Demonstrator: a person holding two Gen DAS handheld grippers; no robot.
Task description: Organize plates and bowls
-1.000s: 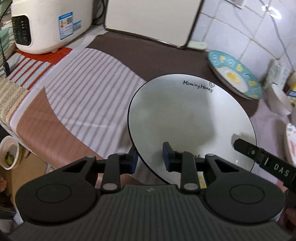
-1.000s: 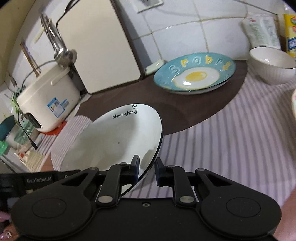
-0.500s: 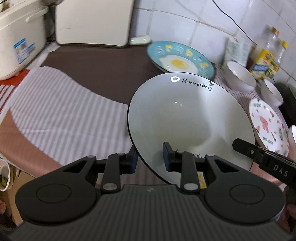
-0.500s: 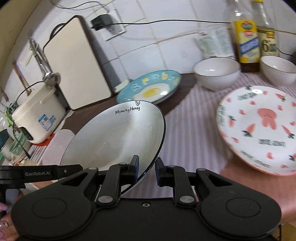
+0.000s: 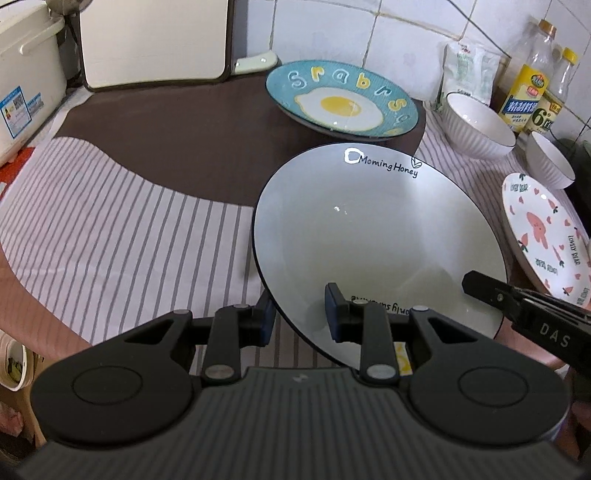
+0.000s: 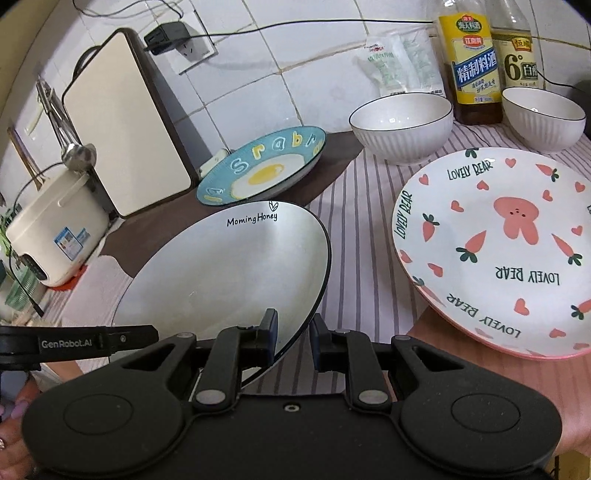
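Standing at the far left is a cream plastic rice cooker (image 6: 55, 225) with a blue sticker, and just beside it a cream rectangular cutting board (image 6: 125, 125) leans upright against the white tiled wall (image 5: 332, 33). Below these spreads a striped cloth with a dark brown patch (image 5: 122, 221) covering the counter. Next comes the left gripper (image 5: 300, 315), its blue-padded fingers closed on the near left rim of a large white round plate with a thin black edge and "Morning Honey" lettering (image 5: 376, 236), one finger under the rim and one on the plate's face. The plate is held tilted above the cloth. The right gripper (image 6: 293, 330) clamps the same plate at its near right rim, one finger on top and one beneath. Behind the held plate, a blue round plate printed with a fried egg and letters (image 5: 341, 99) rests on the brown patch near the wall. Further right sit two white ribbed ceramic bowls with dark rims (image 6: 400, 123) (image 6: 543, 116), well apart from each other, with two yellow-labelled bottles (image 6: 472, 66) between and behind them. Nearest on the right lies a white plate with pink rabbit, carrots and "LOVELY BEAR" text (image 6: 495, 251).
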